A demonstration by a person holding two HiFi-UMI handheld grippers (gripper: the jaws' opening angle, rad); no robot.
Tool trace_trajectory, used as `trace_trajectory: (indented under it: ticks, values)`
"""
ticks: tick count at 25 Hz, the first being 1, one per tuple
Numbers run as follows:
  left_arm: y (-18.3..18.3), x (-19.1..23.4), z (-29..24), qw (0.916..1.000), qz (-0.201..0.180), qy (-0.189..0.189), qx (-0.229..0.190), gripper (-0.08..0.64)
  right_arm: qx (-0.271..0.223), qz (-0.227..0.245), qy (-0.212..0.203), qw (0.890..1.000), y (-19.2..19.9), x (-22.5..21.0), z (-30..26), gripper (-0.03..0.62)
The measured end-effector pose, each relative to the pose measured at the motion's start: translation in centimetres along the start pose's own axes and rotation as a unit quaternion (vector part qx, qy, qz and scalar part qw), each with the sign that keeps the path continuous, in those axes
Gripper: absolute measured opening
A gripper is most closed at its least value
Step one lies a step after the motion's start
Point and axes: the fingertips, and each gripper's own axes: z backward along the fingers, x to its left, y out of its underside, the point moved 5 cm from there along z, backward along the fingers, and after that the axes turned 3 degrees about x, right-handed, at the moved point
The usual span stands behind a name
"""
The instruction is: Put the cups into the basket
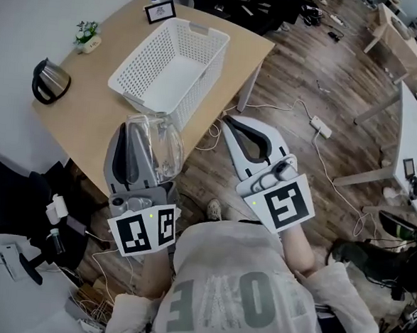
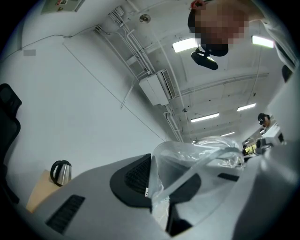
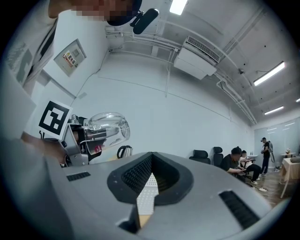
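Observation:
A clear plastic cup (image 1: 155,146) hangs over the table's near edge, just short of the white basket (image 1: 192,90). My left gripper (image 1: 145,133) is shut on it. In the left gripper view the crumpled cup wall (image 2: 201,157) is pinched between the two dark pads of the left gripper (image 2: 165,187). My right gripper (image 1: 229,124) is to the right, over the floor beside the table, shut with nothing in it. The right gripper view shows the right gripper (image 3: 151,161) with pads meeting, and the cup (image 3: 107,126) off to its left. The basket's inside looks empty.
The basket stands on a wooden table (image 1: 91,111) against a white wall. A black and steel kettle (image 1: 49,80), a small potted plant (image 1: 88,36) and a framed sign (image 1: 160,11) sit along the far edge. Cables and a power strip (image 1: 320,126) lie on the floor.

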Motion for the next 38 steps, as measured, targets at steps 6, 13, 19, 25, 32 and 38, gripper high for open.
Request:
trace_trajectory:
  ticks: [6,13,19,25,32,38]
  values:
    - [0.8,1.5,-3.0,0.9999,0.000,0.000,0.013,0.038,0.006,-0.002,0.002,1.000,0.2,-1.3,-3.0,-0.003]
    - [2.2,2.7,-5.6,0.9994,0.002,-0.021,0.027,0.038,-0.002,-0.026,-0.010,1.000,1.2,-3.7,-7.2,-0.003]
    - [3.0,3.4,-9.5,0.9980,-0.021,-0.051,0.032,0.038,-0.007,-0.043,-0.065,0.997,1.9,-6.4,-12.7,-0.003]
    - [3.5,3.9,-14.9,0.9944,-0.037,-0.092,0.038,0.038,-0.021,-0.067,-0.154,0.986,1.9,-9.9,-18.8,-0.003]
    - [3.9,4.2,-20.8,0.9877,-0.050,-0.139,0.050,0.038,-0.030,-0.064,-0.225,0.972,2.1,-13.9,-24.9,-0.003]
    - [4.9,4.5,-24.9,0.9830,-0.071,-0.153,0.074,0.038,-0.029,-0.084,-0.255,0.963,3.0,-17.0,-28.2,-0.003]
